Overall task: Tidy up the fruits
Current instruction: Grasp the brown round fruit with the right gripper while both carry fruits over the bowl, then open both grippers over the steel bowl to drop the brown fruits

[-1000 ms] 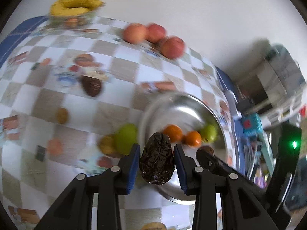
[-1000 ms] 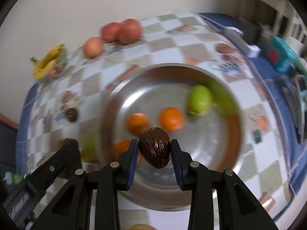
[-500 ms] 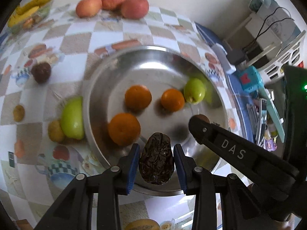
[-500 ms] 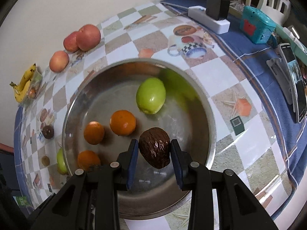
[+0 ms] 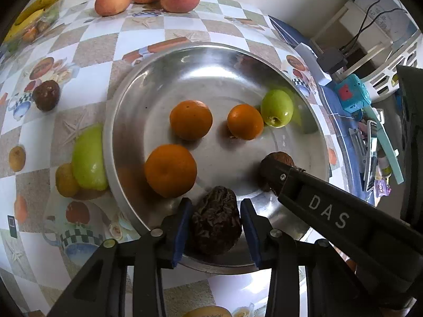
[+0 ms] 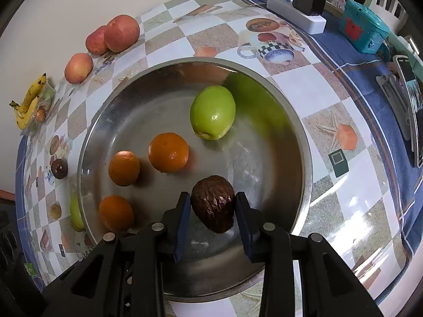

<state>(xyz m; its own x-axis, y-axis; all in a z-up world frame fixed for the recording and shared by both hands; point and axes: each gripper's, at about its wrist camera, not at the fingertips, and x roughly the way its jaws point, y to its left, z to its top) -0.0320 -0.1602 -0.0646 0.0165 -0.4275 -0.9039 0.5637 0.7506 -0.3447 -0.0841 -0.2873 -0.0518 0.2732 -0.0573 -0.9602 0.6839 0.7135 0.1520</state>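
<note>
Left gripper (image 5: 215,225): wrinkled dark-brown oval fruit (image 5: 216,220) pinched between fingers, long axis forward (matte skin).
Right gripper (image 6: 212,219): glossy wrinkled brown fruit (image 6: 213,207) pinched, taper pointing back, over round steel bowl (image 6: 298,142).

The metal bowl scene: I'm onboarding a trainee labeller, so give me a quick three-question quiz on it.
1. True or false: both grippers, left gripper and right gripper, hold a wrinkled dark fruit.
2. How many oranges lie in the metal bowl?
3. The red apples sit: A) in the bowl, B) on the tablecloth near the wall, C) in a gripper.

Key: 1 true; 2 three; 3 B.
</note>
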